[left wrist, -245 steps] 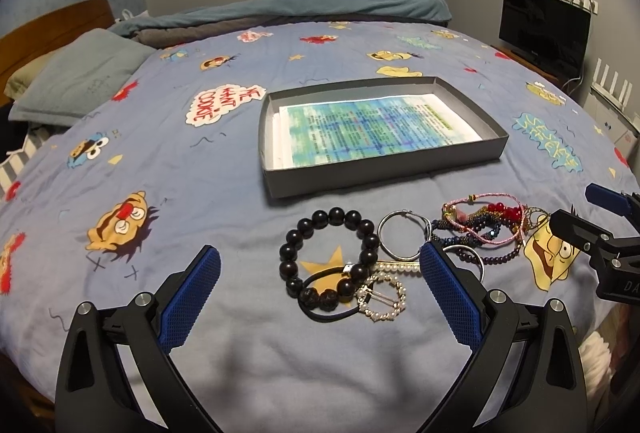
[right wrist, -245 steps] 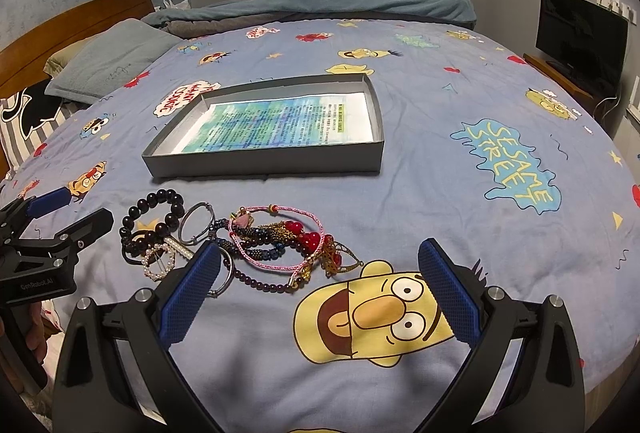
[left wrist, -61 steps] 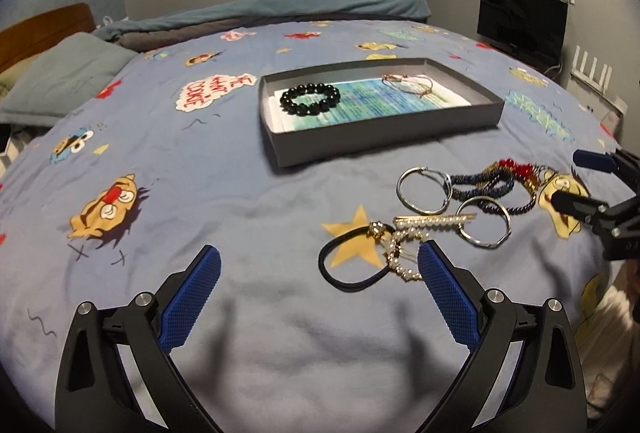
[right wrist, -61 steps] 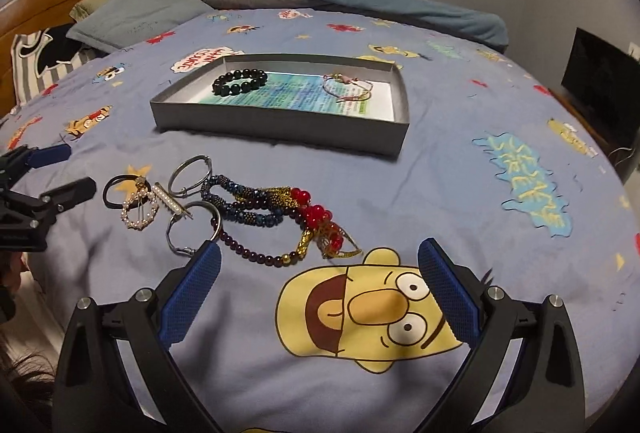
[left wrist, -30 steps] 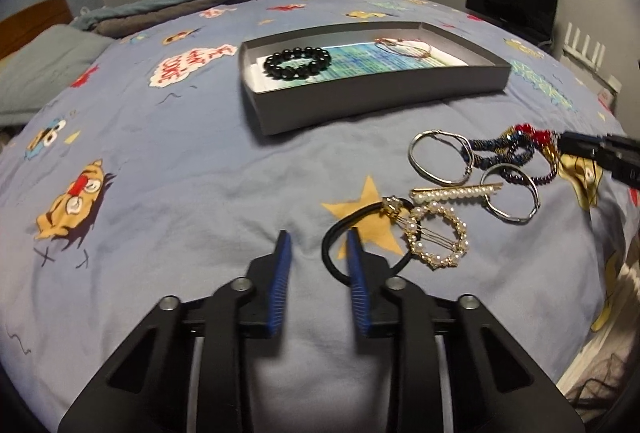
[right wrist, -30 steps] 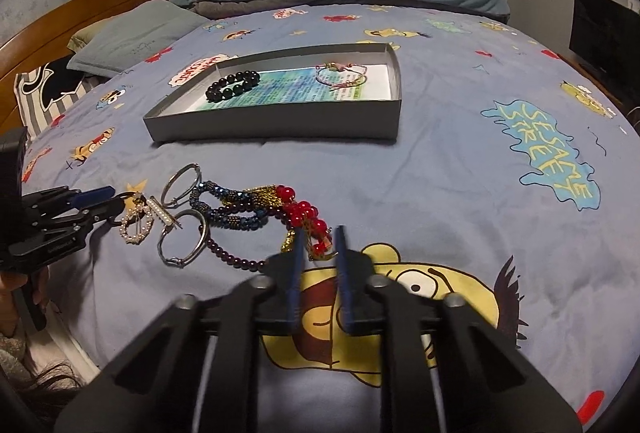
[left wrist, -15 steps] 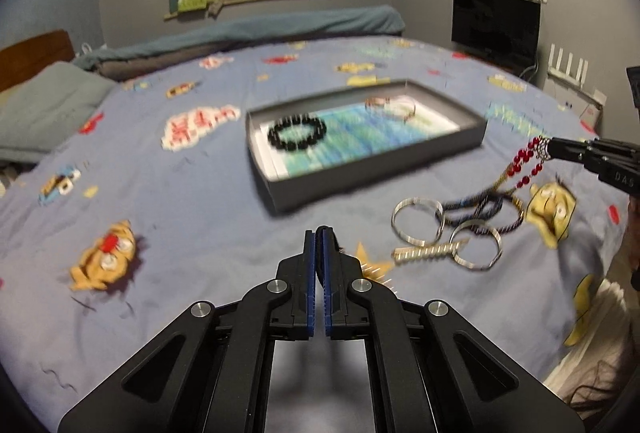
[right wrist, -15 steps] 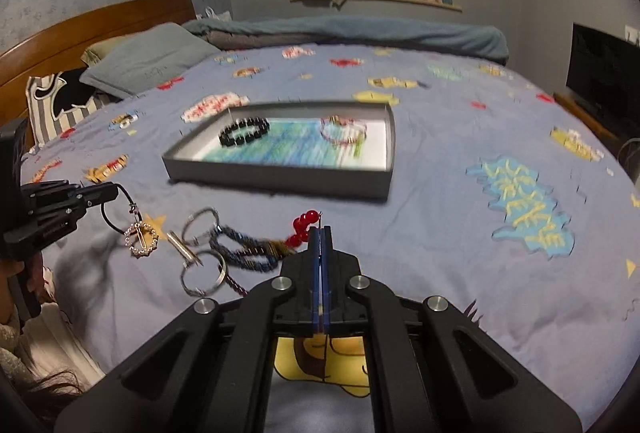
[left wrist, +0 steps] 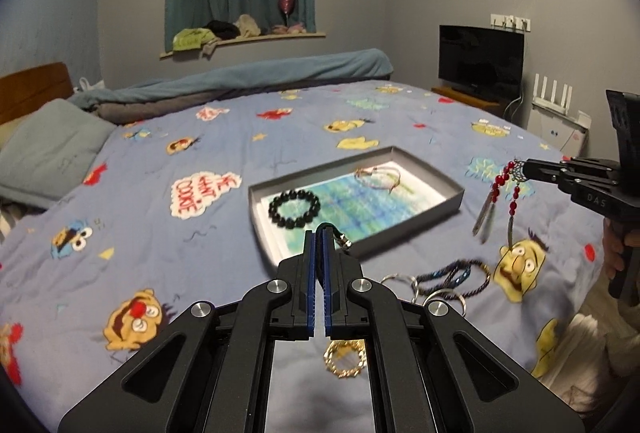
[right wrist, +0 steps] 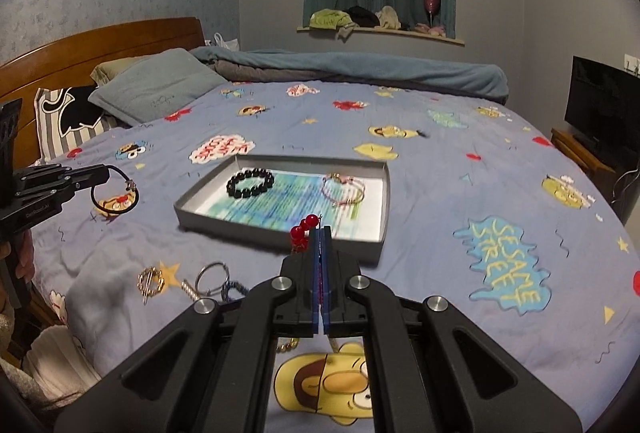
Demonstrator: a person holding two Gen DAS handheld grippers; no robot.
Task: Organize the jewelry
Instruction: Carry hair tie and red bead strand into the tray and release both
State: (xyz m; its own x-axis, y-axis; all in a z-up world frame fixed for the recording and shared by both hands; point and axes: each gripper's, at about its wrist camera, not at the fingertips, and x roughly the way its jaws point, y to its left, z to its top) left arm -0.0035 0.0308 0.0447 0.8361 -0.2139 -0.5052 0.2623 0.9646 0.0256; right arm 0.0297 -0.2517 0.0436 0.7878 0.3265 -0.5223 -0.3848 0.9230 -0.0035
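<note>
My left gripper [left wrist: 320,233] is shut on a black hair tie [right wrist: 116,193], whose loop hangs clear of the bed in the right wrist view. My right gripper [right wrist: 320,233] is shut on a red bead charm [left wrist: 498,189] with long pendants dangling above the bedspread. Ahead of both lies the grey tray [left wrist: 454,199], holding a black bead bracelet [left wrist: 294,209] and a pink cord bracelet [left wrist: 378,177]. On the bed in front of the tray lie a round pearl clip [right wrist: 151,281], metal hoops [right wrist: 212,277] and dark bead bracelets [left wrist: 456,273].
The cartoon-print bedspread [right wrist: 460,201] spreads wide around the tray. A grey pillow [right wrist: 156,89] and wooden headboard [right wrist: 100,41] are at the left, a rolled blanket [right wrist: 360,69] at the far edge, a TV [left wrist: 480,61] at the right.
Both grippers have shut and risen. The left lifted the hair tie off the bed, leaving the pearl clip behind. The right lifted the red bead charm out of the pile.
</note>
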